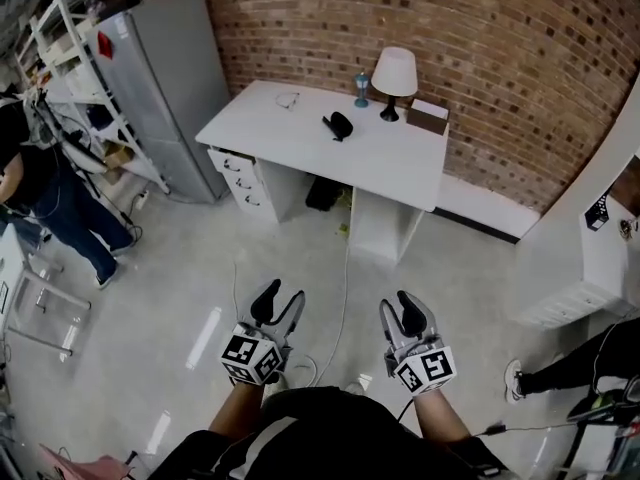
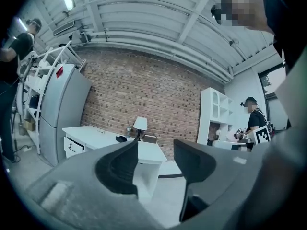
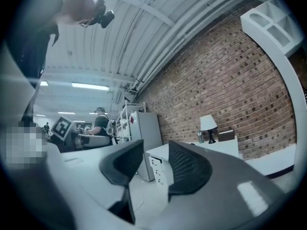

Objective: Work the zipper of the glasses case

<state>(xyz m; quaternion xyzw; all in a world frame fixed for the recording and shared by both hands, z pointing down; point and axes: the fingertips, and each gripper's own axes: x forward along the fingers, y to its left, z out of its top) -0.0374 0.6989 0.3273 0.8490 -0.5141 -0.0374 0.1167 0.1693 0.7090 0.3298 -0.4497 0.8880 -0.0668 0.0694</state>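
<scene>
Looking down over a pale, glossy concrete floor point(image 1: 180, 298), met a wall of rough red-brown brick point(image 1: 400, 18) across twelve o'clock. Found a tall grey metal cabinet point(image 1: 170, 78) at eleven o'clock, smooth and flat-sided, just beside a white tube-frame rack point(image 1: 70, 58) at ten. Noted a boxy white shelf unit point(image 1: 590, 258) at three o'clock and a person point(image 1: 40, 188) in dark clothes at nine.

Saw a white desk point(image 1: 300, 128) set against the brick at twelve o'clock, with a flat, matte rectangular top and drawers down its left side.

Held both grippers level at six o'clock, well apart from the desk, each bearing a cube of black-and-white square markers. Kept the left gripper point(image 1: 283, 293) with its dark ribbed jaws moderately apart and only open air between them. Kept the right gripper point(image 1: 403, 306) at a narrower gap, likewise with nothing between its jaws.

Made out on the desktop, toward its back edge, a lamp point(image 1: 394, 73) with a cream conical shade on a dark stem, and a low brown box point(image 1: 427, 120) just at its three o'clock. Spotted the glasses case point(image 1: 338, 124), small, dark and rounded, lying near the middle of the top, at the lamp's eight o'clock. Picked out a little blue bottle point(image 1: 361, 89) upright just at the lamp's nine o'clock.
</scene>
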